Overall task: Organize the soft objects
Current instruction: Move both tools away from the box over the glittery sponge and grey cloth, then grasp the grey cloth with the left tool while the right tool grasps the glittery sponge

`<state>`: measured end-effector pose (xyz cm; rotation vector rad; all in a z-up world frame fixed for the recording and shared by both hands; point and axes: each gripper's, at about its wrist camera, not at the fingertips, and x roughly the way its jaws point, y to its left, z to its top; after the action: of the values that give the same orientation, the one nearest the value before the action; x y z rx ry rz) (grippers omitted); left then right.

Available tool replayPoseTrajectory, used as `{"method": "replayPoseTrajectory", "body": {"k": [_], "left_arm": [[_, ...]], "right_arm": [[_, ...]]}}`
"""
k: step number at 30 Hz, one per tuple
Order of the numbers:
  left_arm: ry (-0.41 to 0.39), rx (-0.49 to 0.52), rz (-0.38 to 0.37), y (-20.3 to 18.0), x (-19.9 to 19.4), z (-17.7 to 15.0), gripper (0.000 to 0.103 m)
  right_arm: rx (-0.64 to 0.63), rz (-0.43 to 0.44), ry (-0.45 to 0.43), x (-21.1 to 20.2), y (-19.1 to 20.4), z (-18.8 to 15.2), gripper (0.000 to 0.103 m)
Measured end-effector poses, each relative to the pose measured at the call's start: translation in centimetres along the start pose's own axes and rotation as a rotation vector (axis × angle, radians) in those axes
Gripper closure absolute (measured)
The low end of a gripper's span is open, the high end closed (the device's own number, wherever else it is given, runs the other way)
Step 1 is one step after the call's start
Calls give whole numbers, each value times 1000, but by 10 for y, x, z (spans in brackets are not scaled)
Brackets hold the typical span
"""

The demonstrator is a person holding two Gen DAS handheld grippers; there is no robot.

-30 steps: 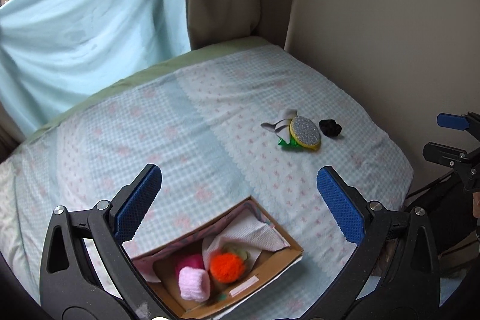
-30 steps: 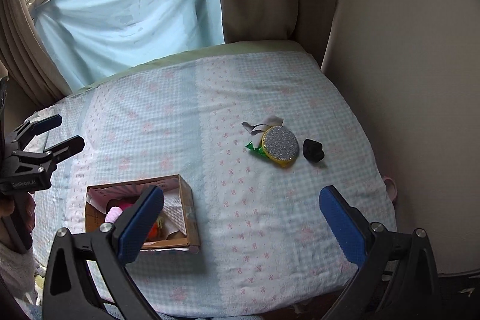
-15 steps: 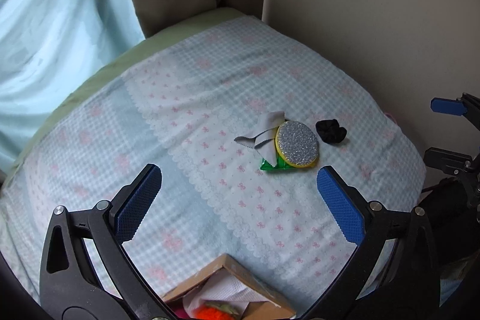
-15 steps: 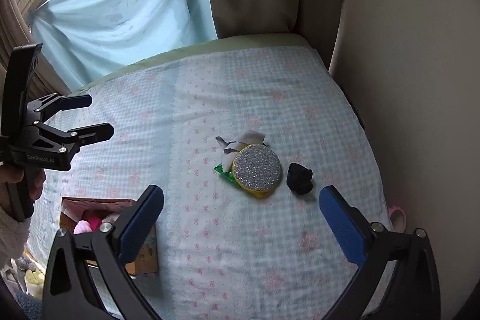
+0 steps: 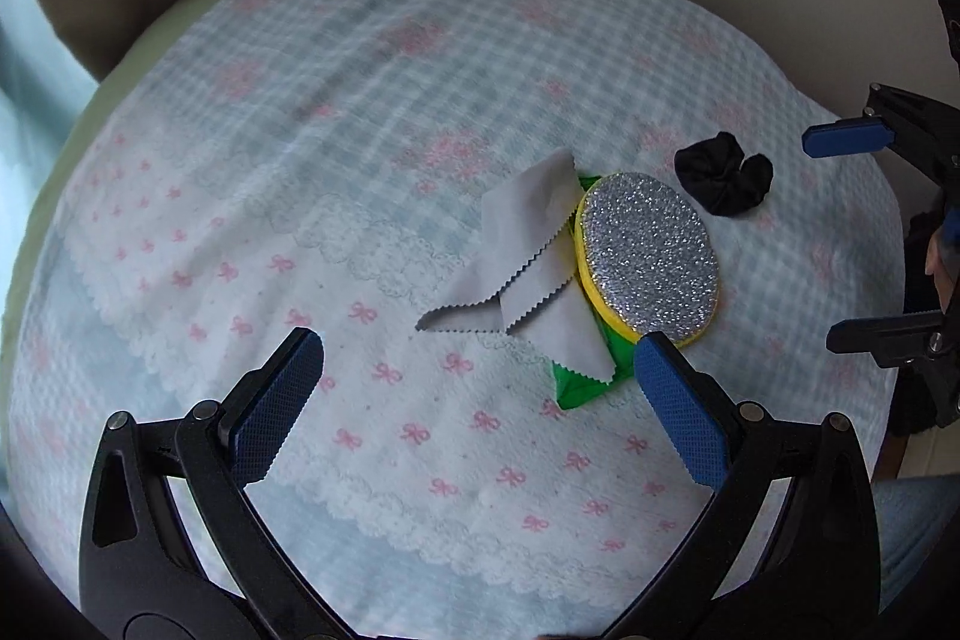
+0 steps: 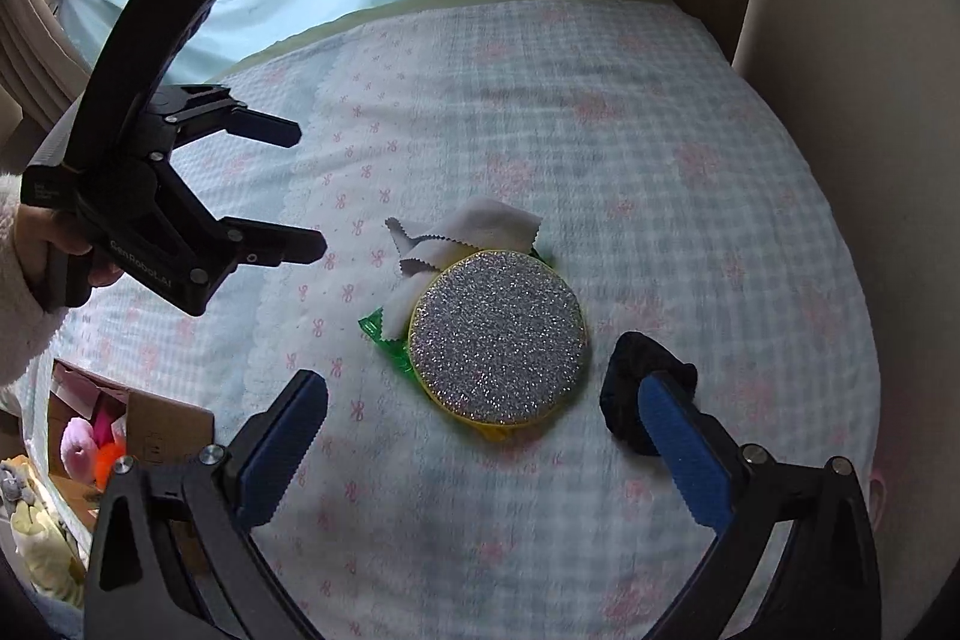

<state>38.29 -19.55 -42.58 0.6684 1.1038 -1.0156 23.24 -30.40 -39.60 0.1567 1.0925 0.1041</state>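
Observation:
A round silver-and-yellow sponge lies on a green packet next to a crumpled white cloth on the checked tablecloth. A black scrunchie lies just beyond it. My left gripper is open and empty, hovering just short of the cloth. My right gripper is open and empty, with the sponge between its fingers' line and the scrunchie at its right finger. The cloth and the left gripper also show in the right wrist view.
A cardboard box holding pink and orange soft items stands at the table's left front. Curtains and a beige wall close in the far side. The right gripper shows at the right edge of the left wrist view.
Both grippers have moved forward and down toward the sponge pile. The box has dropped out of the left wrist view. Both stay open.

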Motion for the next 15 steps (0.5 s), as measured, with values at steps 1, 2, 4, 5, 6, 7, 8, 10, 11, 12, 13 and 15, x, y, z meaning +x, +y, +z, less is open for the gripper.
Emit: {"method": "replayPoseTrajectory", "body": {"k": [1,2,4,5,6,7,8,10,11,12,13,15], "left_arm": [[4,24,-13,1,10,1,0],[6,45,-25,2,20,2,0],[11,83,-47,4,37,4,0],[18,98,-59,4,45,5,0],[25,112,-70,5,52,6,0],[29,126,-78,5,58,7,0],[33,142,-83,4,63,7,0],[41,171,-93,3,72,8,0],[42,181,-100,2,75,9,0],[41,190,-106,1,78,10,0],[40,198,-110,1,80,11,0],[34,207,-124,-1,82,14,0]], "right_arm": [[-4,8,-3,11,-2,-2,0],[-11,15,-9,20,-4,-3,0],[-31,20,-23,38,-5,-6,0],[-47,22,-27,47,-4,-7,0],[-64,20,-31,55,-5,-9,0],[-80,20,-33,64,-5,-10,0],[-95,25,-32,71,-5,-12,0],[-118,29,-28,82,-6,-13,0],[-125,31,-23,87,-6,-13,0],[-130,28,-21,90,-7,-12,0],[-133,29,-21,93,-8,-11,0],[-136,39,-11,99,-10,-9,0]]}}
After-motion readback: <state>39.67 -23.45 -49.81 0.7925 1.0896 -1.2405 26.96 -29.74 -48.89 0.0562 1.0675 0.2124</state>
